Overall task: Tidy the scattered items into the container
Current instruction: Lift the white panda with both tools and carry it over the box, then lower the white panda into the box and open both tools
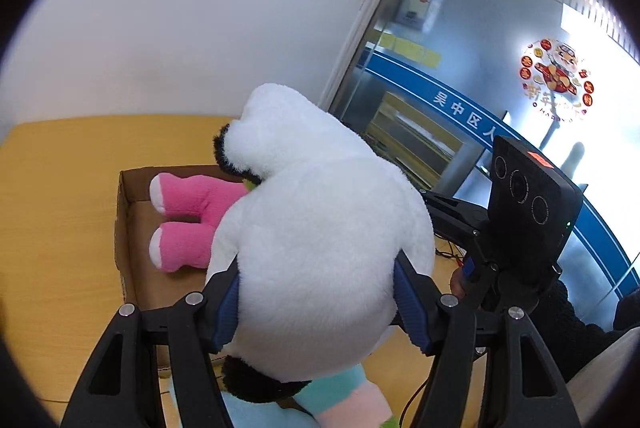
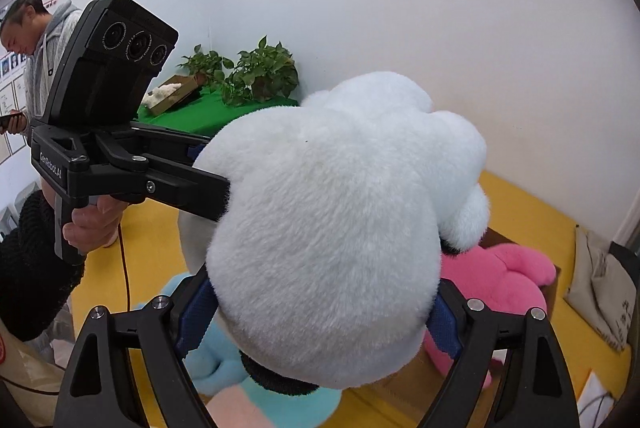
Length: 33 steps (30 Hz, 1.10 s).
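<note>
Left wrist view
Left gripper (image 1: 320, 304): blue pads pressed into both flanks of the white plush toy (image 1: 320, 228), pinching its body.
White plush toy: lifted off the yellow table (image 1: 60, 228), black patches at its top and bottom edges, hanging over the near end of the cardboard box (image 1: 124, 228).
Pink plush toy (image 1: 188, 224): lying inside the cardboard box, white-tipped feet toward the box's left wall.
Pastel plush toy (image 1: 344, 400): blue and pink, on the table below the white one, near the box.
Right gripper (image 1: 432, 199): at the right, its black camera head up; the fingertips are hidden behind the white plush.

Right wrist view
Right gripper (image 2: 320, 312): blue pads squeezed against the white plush toy (image 2: 340, 220) from both sides.
Left gripper (image 2: 216, 179): reaches in from the left, held by a hand (image 2: 92, 224); fingers sink into the same toy.
Pink plush toy (image 2: 500, 284): behind and right, apparently in the box, though the box is mostly hidden.
Pastel plush toy (image 2: 224, 364): underneath, on the yellow table (image 2: 560, 211).
Background: potted plants (image 2: 256, 71) on a green surface; a person (image 2: 40, 43) standing at far left.
</note>
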Tool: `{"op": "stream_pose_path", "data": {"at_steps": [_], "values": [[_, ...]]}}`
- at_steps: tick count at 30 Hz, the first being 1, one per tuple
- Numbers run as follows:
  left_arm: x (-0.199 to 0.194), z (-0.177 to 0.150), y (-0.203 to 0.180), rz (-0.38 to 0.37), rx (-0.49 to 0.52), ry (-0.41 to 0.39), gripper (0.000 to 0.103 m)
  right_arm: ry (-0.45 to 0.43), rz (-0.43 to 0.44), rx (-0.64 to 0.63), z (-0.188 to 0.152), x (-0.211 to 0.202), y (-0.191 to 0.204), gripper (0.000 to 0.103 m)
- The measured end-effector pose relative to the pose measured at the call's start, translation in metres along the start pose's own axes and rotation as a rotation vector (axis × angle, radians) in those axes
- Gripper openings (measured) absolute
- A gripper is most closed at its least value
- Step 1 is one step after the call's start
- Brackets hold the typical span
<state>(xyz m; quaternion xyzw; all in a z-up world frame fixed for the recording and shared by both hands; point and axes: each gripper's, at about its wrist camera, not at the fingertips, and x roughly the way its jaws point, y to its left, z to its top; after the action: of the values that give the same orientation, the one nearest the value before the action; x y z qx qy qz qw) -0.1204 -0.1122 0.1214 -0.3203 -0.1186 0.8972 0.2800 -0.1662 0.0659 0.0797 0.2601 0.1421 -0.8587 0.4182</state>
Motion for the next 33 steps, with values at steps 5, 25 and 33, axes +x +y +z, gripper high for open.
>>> {"op": "stream_pose_path", "data": {"at_steps": [5, 25, 33], "values": [[0.017, -0.01, 0.058, 0.0, -0.077, 0.013, 0.065, 0.027, 0.038, 0.009, 0.004, 0.053, -0.014, 0.091], [0.091, -0.07, 0.154, 0.088, -0.293, 0.182, 0.067, 0.246, 0.091, 0.14, -0.058, 0.205, -0.053, 0.09], [0.046, -0.058, 0.121, 0.222, -0.266, 0.075, 0.066, 0.172, -0.004, 0.12, -0.045, 0.174, -0.036, 0.098]]}}
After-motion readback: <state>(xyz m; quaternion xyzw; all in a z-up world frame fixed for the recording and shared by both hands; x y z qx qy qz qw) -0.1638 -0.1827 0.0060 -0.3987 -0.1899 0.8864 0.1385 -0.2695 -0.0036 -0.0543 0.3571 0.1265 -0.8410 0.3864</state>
